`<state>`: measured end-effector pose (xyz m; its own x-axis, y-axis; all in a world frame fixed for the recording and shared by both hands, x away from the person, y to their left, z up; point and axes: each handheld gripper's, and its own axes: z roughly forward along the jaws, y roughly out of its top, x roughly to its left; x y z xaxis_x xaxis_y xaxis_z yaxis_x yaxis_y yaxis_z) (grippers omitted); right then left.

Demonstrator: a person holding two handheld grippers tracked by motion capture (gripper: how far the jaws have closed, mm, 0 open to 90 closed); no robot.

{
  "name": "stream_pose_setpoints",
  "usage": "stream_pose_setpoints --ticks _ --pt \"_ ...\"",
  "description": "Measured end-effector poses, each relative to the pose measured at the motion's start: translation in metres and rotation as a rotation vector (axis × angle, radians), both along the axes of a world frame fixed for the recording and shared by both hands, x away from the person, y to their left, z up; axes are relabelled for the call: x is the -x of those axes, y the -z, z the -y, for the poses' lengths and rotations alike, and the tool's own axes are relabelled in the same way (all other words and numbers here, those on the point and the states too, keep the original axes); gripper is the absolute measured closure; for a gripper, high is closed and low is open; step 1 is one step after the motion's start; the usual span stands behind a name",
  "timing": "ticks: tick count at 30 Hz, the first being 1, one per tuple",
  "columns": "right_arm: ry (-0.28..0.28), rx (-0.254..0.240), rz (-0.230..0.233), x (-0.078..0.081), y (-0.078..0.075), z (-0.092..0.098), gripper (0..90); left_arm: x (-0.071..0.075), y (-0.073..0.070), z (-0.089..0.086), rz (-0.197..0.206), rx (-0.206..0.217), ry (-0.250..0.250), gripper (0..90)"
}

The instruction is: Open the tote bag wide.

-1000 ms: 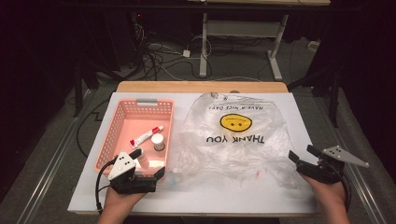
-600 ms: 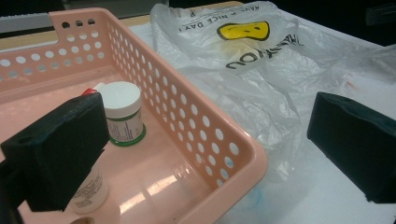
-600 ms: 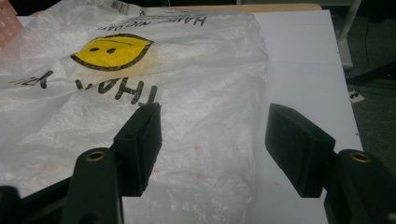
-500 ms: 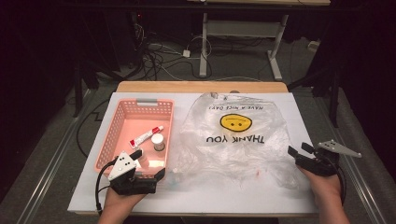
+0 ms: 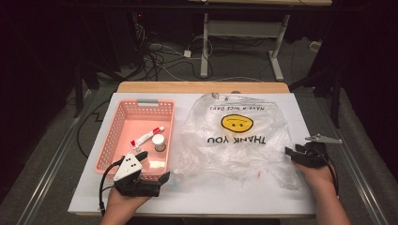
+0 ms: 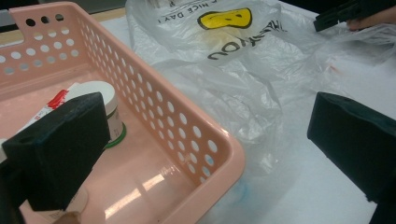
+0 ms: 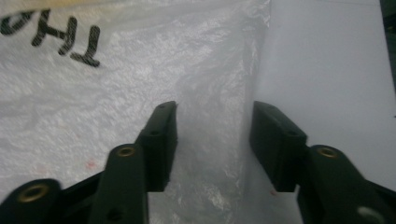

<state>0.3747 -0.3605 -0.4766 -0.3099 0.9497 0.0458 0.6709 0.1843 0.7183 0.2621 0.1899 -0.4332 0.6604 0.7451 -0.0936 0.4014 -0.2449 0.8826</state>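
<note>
Right gripper [image 5: 292, 153]: at the near right edge of the plastic bag [image 5: 234, 140]; jaws part open and just been closing, a fold of bag film between them, pads not yet pressing on it.
Left gripper [image 5: 152, 166]: wide open, holding nothing; jaws straddle the near right corner of the pink basket [image 5: 112, 145], one inside, one outside.
Plastic bag: clear, printed with a yellow smiley and "THANK YOU"; lies flat and crumpled on the tabletop [image 5: 197, 197], spreading ahead and to the left of the right gripper, just right of the left gripper.
Bag edge [image 7: 252, 93]: a raised fold running straight out between the right gripper's jaws.
Pink basket: beside the bag, directly under the left gripper.
Basket contents: red-and-white tube [image 5: 147, 137] and white-capped jar [image 5: 159, 142], just ahead of the left gripper.
Step in hand: judged to be taking hold of the bag's edge.
Next move: likely closing fully on the fold, then lifting gently; thin film may slip or bunch.
</note>
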Motion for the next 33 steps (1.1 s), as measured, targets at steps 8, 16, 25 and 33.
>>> stream_pose_setpoints --ticks 8,16,25,33 --pt "-0.051 0.033 0.008 0.005 0.0 -0.001 90.0 0.002 -0.001 -0.002 -0.003 0.059 -0.008 0.0" --pt "0.022 0.002 0.064 0.022 -0.007 0.018 90.0 0.0 -0.002 0.0 -0.016 0.072 0.003 0.0" --pt "0.161 -0.056 0.102 0.081 -0.012 0.054 90.0 0.004 -0.002 0.0 -0.017 0.028 0.011 0.0" --pt "0.117 -0.048 0.123 0.126 -0.014 0.045 90.0 0.003 -0.002 0.001 -0.042 0.013 0.04 0.0"
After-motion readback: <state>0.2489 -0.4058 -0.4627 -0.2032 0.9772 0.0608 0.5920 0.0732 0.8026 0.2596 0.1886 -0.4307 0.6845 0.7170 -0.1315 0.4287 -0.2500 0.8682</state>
